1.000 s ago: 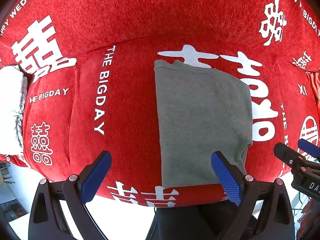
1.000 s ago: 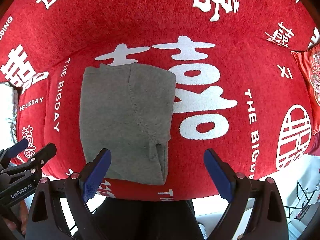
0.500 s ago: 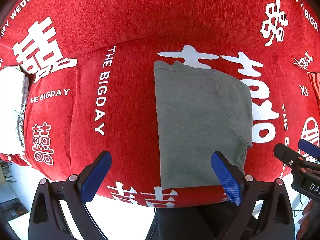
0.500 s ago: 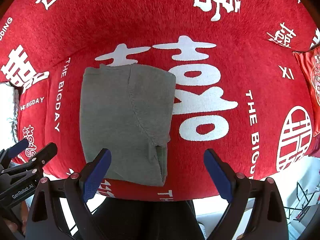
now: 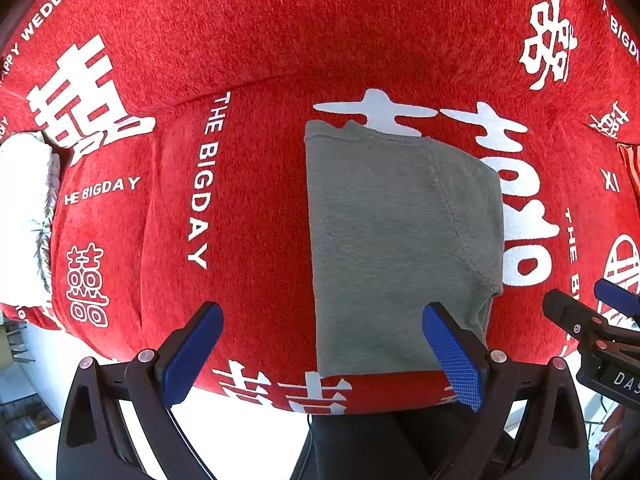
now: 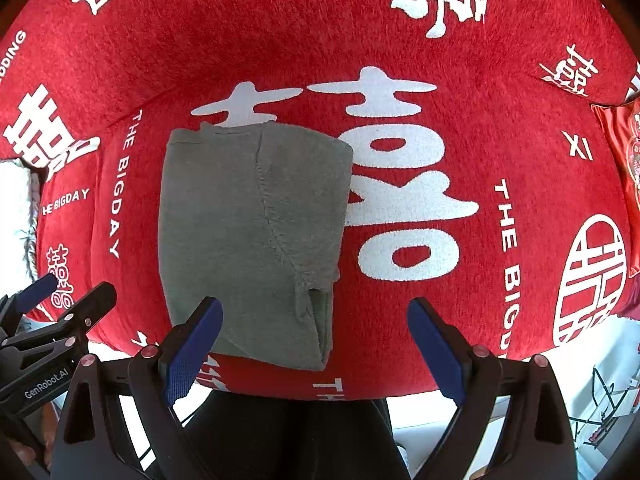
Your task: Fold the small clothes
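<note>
Surface: red plush cover printed with white characters and "THE BIGDAY" lettering, draped over what looks like a sofa seat; the padded back is rising behind it.

Garment: small grey knit garment, folded into a tall rectangle, is lying flat on the seat with its near edge close to the front lip. A curved seam is running down its right half, and a thick tucked layer is showing at the near right corner.

Left gripper: hovering over the front edge, jaws standing wide apart and holding nothing; the right finger is sitting above the garment's near right part.

Right gripper: likewise hovering with jaws spread wide and empty; its left finger is overlapping the garment's near left corner in view.

Contact: cannot tell whether either finger is touching the cloth.

Step (judgement): garment is appearing already folded lengthwise; the grippers are pausing between folds.

Next move (judgement): each gripper is needing to pinch a near corner, taking all layers, then carry the near edge up onto the far edge.

Risk (judgement): the tucked corner layer is likely slipping out if pinched shallowly.
</note>
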Demonstrator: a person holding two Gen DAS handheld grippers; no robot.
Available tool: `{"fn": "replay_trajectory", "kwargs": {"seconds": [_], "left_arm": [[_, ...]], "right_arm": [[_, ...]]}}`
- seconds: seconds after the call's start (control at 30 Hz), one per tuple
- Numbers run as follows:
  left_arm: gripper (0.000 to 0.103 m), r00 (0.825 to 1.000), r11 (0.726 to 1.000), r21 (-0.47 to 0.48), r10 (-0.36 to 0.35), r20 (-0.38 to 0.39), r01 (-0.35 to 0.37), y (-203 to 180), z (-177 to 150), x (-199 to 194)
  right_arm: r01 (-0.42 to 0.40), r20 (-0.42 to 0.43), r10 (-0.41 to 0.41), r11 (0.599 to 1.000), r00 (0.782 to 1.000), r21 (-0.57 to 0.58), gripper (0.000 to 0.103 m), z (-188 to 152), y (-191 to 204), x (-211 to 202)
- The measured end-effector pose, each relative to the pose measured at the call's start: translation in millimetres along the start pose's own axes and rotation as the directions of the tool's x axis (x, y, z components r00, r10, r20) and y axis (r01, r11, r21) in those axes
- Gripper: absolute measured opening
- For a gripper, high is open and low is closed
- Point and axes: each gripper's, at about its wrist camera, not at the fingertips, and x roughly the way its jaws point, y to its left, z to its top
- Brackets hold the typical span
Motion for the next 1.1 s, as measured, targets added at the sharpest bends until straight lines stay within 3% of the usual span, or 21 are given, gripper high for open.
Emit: {"fn": "replay_trajectory", "kwargs": {"seconds": [1.1], "left_arm": [[0.1,1.0,1.0,-0.004,0.022,0.0,-0.022,4.3,1.1,1.9]], "right_arm": [[0.006,-0.002,-0.006,1.0,1.0,-0.001,0.095,1.9,1.2,0.7]]}}
